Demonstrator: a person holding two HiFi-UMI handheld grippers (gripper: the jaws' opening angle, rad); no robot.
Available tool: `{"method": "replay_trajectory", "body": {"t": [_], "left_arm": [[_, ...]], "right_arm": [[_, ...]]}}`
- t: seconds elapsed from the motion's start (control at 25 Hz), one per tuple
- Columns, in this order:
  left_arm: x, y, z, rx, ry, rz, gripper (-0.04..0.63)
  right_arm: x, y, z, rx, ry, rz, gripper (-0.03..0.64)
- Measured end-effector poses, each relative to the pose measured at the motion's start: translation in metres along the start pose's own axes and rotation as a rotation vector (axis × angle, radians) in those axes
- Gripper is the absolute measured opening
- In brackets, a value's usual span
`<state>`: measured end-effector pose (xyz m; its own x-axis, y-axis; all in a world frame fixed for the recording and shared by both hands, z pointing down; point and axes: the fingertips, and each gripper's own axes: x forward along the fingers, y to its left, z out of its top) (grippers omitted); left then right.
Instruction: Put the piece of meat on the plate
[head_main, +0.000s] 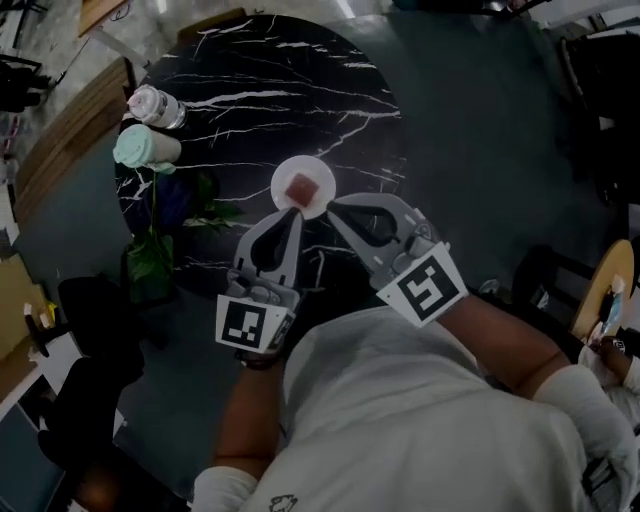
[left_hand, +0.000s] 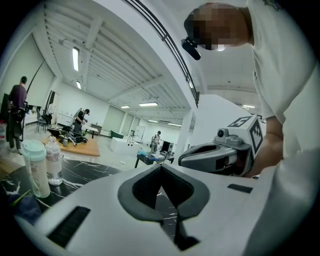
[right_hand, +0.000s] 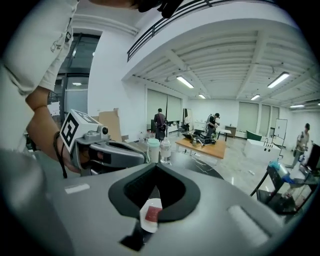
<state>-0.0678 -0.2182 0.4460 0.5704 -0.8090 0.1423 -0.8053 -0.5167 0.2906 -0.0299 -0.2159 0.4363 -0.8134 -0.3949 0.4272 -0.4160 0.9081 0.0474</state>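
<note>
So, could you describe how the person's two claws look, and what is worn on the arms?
The grey two-jaw left claw and the matching right claw each have curved jaws lined with dark padding. Each carries a white cube with black square markers. The person wears a white short-sleeved shirt, and a thin dark strap circles the left wrist.
</note>
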Motion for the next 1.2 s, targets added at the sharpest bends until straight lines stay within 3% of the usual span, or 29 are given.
{"method": "replay_trajectory", "body": {"t": [0.12,0.4,0.52,0.8,1.2], "left_arm": [[-0.015,-0.019,0.030,0.001,-0.038,0.026,0.006],[-0.058,-0.057,0.098,0.143,-0.115,0.097,0.006],[-0.078,-0.076,0.120,0.168,-0.150,0.110,0.006],[-0.139,-0.104,0.135,0.157,-0.196,0.117,0.006],[-0.289,-0.148,0.126,0.138,-0.209,0.065,0.006]], "right_arm": [[-0.029,0.008,0.023,-0.017,-0.036,0.005,0.003],[-0.079,0.031,0.075,-0.028,-0.191,0.032,0.003],[-0.095,0.046,0.091,-0.017,-0.228,0.039,0.002],[-0.122,0.102,0.123,0.065,-0.322,-0.021,0.002],[-0.147,0.257,0.145,0.127,-0.386,-0.064,0.002]]}}
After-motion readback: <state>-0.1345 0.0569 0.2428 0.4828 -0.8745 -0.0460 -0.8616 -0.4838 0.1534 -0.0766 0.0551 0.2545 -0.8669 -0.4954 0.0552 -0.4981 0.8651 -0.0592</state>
